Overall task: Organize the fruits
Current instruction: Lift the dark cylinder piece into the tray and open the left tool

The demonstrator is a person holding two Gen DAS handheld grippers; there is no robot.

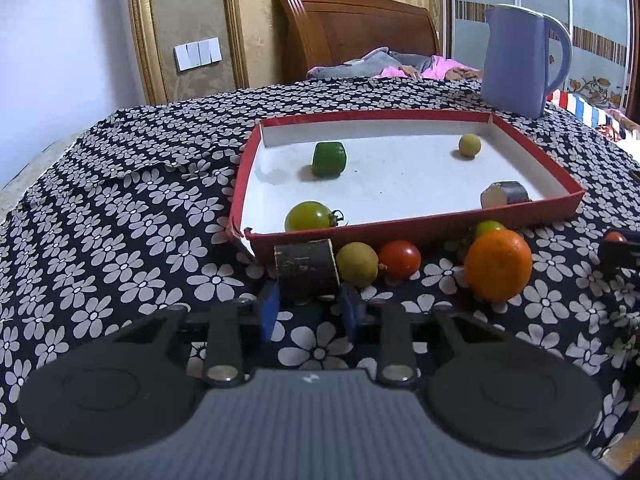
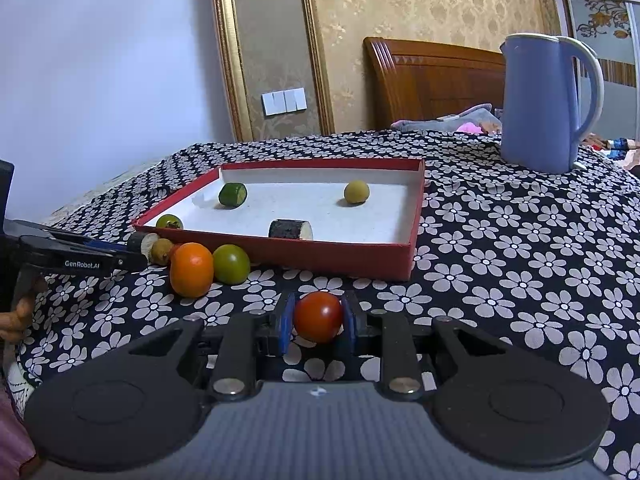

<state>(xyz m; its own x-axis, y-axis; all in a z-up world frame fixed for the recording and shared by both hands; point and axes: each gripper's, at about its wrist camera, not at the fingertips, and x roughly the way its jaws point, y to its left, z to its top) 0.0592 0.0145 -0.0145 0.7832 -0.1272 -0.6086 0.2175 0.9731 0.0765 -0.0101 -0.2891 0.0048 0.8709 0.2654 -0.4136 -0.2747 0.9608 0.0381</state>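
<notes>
Right gripper (image 2: 317, 322) is clamped on a red tomato (image 2: 319, 317) just off the tray's (image 2: 336, 254) near wall, left gripper (image 1: 309, 306) sits open around a dark cane chunk (image 1: 306, 270) at that same wall, with open cloth (image 2: 520, 264) to the right.

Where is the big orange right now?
The orange sits on the flowery cloth just outside the red tray's front wall. A green tomato touches it, and in the left wrist view it lies right of the red tomato.
</notes>
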